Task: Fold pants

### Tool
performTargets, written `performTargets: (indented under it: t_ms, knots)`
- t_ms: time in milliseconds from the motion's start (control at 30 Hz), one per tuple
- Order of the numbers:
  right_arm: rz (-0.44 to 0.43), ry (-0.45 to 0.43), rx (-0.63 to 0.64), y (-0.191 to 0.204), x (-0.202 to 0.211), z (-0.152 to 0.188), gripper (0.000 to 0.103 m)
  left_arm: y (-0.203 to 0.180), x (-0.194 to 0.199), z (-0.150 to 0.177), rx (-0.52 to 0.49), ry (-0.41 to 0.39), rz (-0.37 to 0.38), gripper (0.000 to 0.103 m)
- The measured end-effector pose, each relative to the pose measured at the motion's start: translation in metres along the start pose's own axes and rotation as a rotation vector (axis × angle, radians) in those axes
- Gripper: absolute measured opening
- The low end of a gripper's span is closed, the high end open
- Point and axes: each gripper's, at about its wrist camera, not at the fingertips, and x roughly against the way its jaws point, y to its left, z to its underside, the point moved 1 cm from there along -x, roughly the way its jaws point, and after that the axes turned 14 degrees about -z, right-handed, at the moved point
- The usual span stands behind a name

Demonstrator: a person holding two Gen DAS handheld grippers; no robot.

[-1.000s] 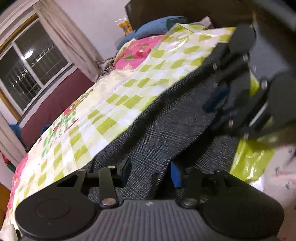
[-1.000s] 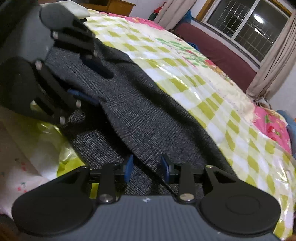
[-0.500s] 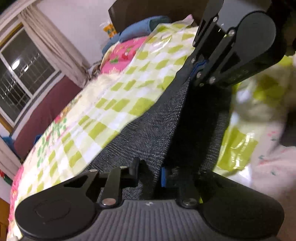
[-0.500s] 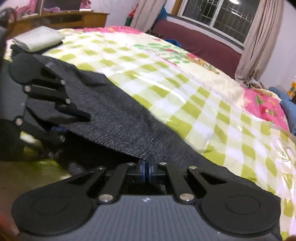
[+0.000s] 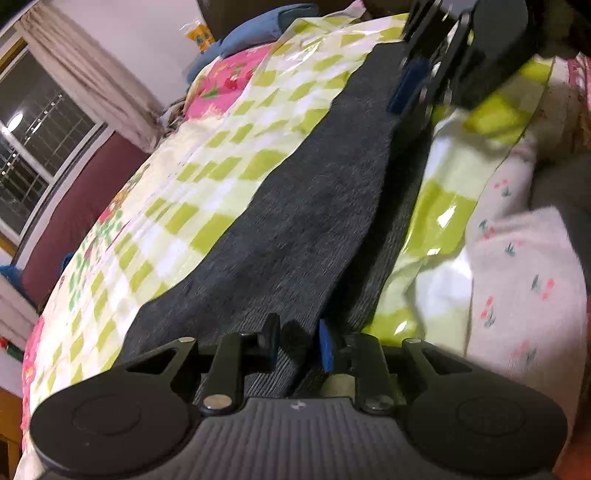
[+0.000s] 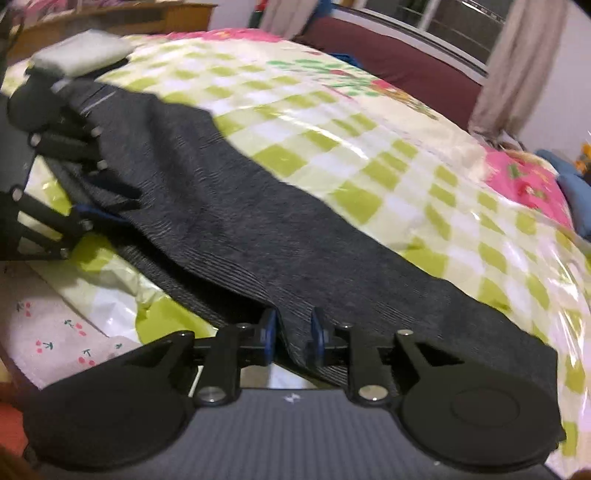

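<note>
Dark grey pants (image 5: 314, 203) lie as a long strip along the near edge of the bed, one layer folded over another. My left gripper (image 5: 297, 343) is at one end, shut on a fold of the fabric. It shows at the left in the right wrist view (image 6: 110, 203). At the other end, the jaws of my right gripper (image 6: 291, 336) are opening, with a ridge of the pants (image 6: 240, 229) still between the blue pads (image 6: 267, 332). The left wrist view shows that gripper (image 5: 417, 99) at the top right, blurred.
A glossy green-and-white checked sheet (image 5: 221, 166) covers the bed. A white cloth with a cherry print (image 5: 517, 277) hangs at the near edge. A folded white stack (image 6: 81, 51) sits past the left gripper. Blue clothes (image 5: 258, 26) lie at the far end. A maroon bench (image 6: 399, 62) stands under the window.
Both grippers closed on the pants and moved along the edge with the upper layer. The right gripper pinched fully shut, then its jaws parted again. The pants now lie flatter and straighter.
</note>
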Motion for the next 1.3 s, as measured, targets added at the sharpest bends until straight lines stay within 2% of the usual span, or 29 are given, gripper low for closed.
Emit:
performTargets:
  t_ms: [100,200,267,333,400,500,633,700,767,800,867,933,1033,1167,1300]
  knots:
    - [-0.014,-0.053,-0.067,-0.007,0.009,-0.004,0.022,0.011,0.006,0.015,0.007,0.029,-0.053,0.042]
    - [-0.041,-0.087,-0.032,0.009,0.012,-0.018,0.022,0.021,0.007,0.036,0.02,0.088,-0.109,0.042]
    - [-0.097,-0.106,0.017,0.032,0.006,-0.029,0.022,0.03,0.016,0.05,0.043,0.101,-0.146,0.043]
    - [-0.166,-0.112,0.086,0.058,-0.007,-0.041,0.022,0.04,0.026,0.063,0.057,0.111,-0.189,0.048]
    - [-0.203,-0.118,0.167,0.085,-0.022,-0.051,0.023,0.048,0.03,0.076,0.056,0.127,-0.229,0.052]
    - [-0.266,-0.112,0.275,0.123,-0.046,-0.067,0.027,0.063,0.032,0.098,0.07,0.161,-0.28,0.053]
    - [-0.29,-0.089,0.394,0.158,-0.078,-0.083,0.027,0.08,0.032,0.118,0.102,0.182,-0.327,0.058]
    - [-0.265,-0.075,0.415,0.167,-0.092,-0.088,0.026,0.086,0.03,0.125,0.102,0.177,-0.35,0.063]
    - [-0.254,-0.063,0.403,0.169,-0.101,-0.096,0.02,0.089,0.028,0.13,0.095,0.171,-0.376,0.064]
    - [-0.263,-0.053,0.377,0.168,-0.103,-0.099,0.008,0.091,0.027,0.134,0.09,0.17,-0.401,0.064]
    - [-0.267,-0.039,0.345,0.17,-0.101,-0.105,0.006,0.1,0.024,0.14,0.102,0.19,-0.432,0.062]
    - [-0.268,-0.05,0.345,0.175,-0.093,-0.109,0.005,0.112,0.022,0.15,0.139,0.213,-0.457,0.055]
    - [-0.297,-0.072,0.305,0.187,-0.083,-0.113,0.005,0.122,0.014,0.164,0.178,0.268,-0.506,0.054]
    - [-0.295,-0.027,0.281,0.195,-0.111,-0.103,0.006,0.123,-0.003,0.187,0.163,0.352,-0.581,0.053]
    - [-0.288,-0.074,0.228,0.19,-0.101,-0.114,0.006,0.134,-0.003,0.181,0.207,0.331,-0.623,0.053]
